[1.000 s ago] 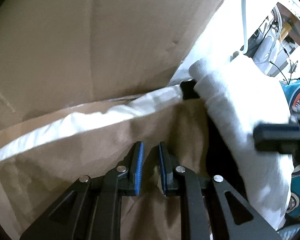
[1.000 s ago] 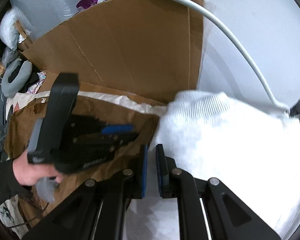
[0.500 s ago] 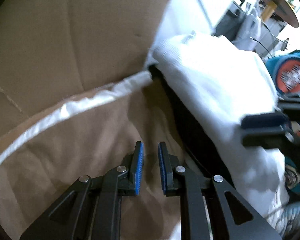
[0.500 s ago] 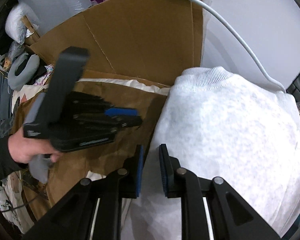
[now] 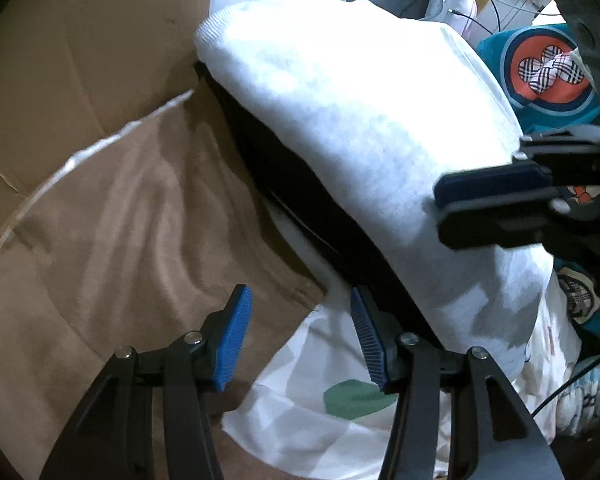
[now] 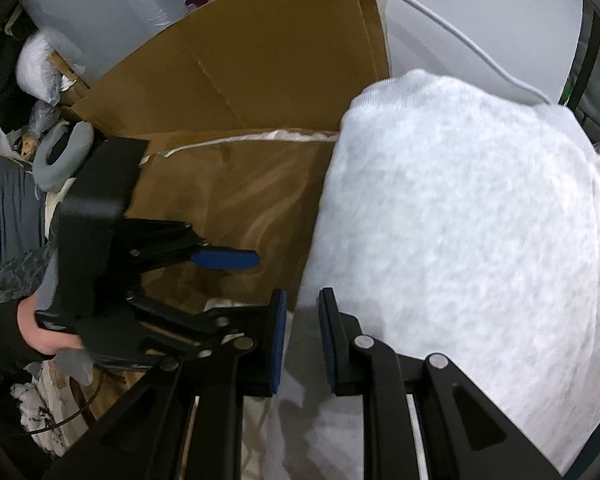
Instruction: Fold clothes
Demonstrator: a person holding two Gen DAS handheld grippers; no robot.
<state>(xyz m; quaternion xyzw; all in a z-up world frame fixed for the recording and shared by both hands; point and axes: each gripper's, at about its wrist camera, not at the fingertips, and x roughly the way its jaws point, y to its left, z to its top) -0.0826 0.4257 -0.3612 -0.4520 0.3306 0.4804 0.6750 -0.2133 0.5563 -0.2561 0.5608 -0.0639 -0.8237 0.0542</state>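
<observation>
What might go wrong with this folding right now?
The left gripper is open with nothing in its jaws, so only the right gripper pinches the white sweatshirt, at its edge. The bulky garment could sag or slip loose. The white cable running just behind it might also snag.

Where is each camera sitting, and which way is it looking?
Left wrist: sits on the left gripper, looks forward over its open fingers at the brown cloth and white sweater; the right gripper shows at the right.
Right wrist: sits on the right gripper, looks along its fingers at the sweater's edge; the left gripper and a hand show.
Shared: sweater, brown cloth, cardboard.
</observation>
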